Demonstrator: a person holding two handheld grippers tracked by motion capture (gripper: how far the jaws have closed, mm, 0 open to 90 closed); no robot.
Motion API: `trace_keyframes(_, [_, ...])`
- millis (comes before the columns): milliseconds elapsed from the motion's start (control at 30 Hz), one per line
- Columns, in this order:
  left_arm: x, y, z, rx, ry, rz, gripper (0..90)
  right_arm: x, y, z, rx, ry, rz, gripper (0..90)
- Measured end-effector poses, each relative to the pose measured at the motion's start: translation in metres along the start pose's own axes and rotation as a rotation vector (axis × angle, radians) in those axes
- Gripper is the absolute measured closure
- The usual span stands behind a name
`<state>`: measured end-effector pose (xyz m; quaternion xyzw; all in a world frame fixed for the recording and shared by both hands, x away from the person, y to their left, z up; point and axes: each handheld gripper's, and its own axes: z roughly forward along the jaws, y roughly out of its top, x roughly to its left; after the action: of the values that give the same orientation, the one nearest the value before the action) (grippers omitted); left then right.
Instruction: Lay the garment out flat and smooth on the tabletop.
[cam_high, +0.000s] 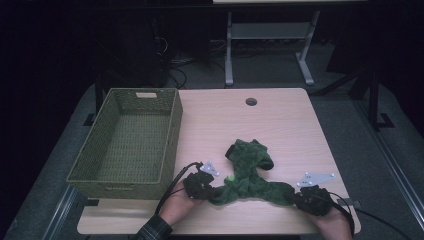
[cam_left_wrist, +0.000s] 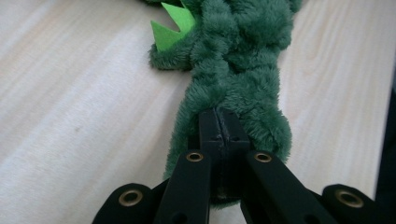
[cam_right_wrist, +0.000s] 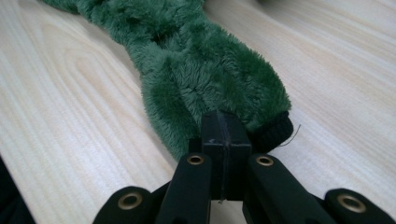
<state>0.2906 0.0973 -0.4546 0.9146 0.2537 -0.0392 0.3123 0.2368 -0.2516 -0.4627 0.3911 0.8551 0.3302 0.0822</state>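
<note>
Beyond the left gripper's (cam_high: 199, 184) jaws, off toward the far left of the table (cam_high: 280, 120), stands a woven green basket (cam_high: 172, 135), its near corner close beside that gripper and its long side running away from it. Its floor is bare weave; nothing lies in it. Farther out ahead of both pairs of jaws, near the table's far edge, is a round cable hole (cam_high: 251, 101) in the light wood top. Nothing lies between the two grippers except the garment they share, and the tabletop around it is open wood.

That garment is a fuzzy green plush garment (cam_high: 248, 172), lying flat on the table ahead of and between the jaws. Its bulk sits bunched farther out, and two long limbs run back from it, one to each gripper. In the left gripper view a bright green felt spike (cam_left_wrist: 172, 25) juts from the plush well ahead of the jaws, to their left.

Left gripper: its jaws are clenched fully together, and the pinched end of one plush limb (cam_left_wrist: 233, 84) bulges out around and just beyond their tips, so they grasp the fabric.

Right gripper (cam_high: 311, 199): its jaws are likewise pressed tight together on the end of the other limb (cam_right_wrist: 205, 70), with a black knit cuff (cam_right_wrist: 275, 133) showing just to the right of the tips.
</note>
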Motion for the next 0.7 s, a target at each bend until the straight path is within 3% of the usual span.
trace_keyframes(100, [-0.001,0.004,-0.005,-0.023,-0.011,0.000,83.0,0.000,0.002,-0.002,-0.020,0.016,0.010,83.4])
trace_keyframes(233, [0.000,0.015,-0.013,-0.067,0.011,0.014,75.0,-0.002,0.008,-0.006,-0.068,0.029,0.018,76.6])
trace_keyframes(433, [0.009,0.038,-0.020,-0.143,0.060,0.005,63.4,-0.012,0.027,-0.001,-0.103,0.024,0.027,68.4])
trace_keyframes(700, [0.029,0.063,-0.021,-0.187,0.111,0.018,49.0,-0.029,0.046,0.006,-0.134,0.026,0.055,62.7])
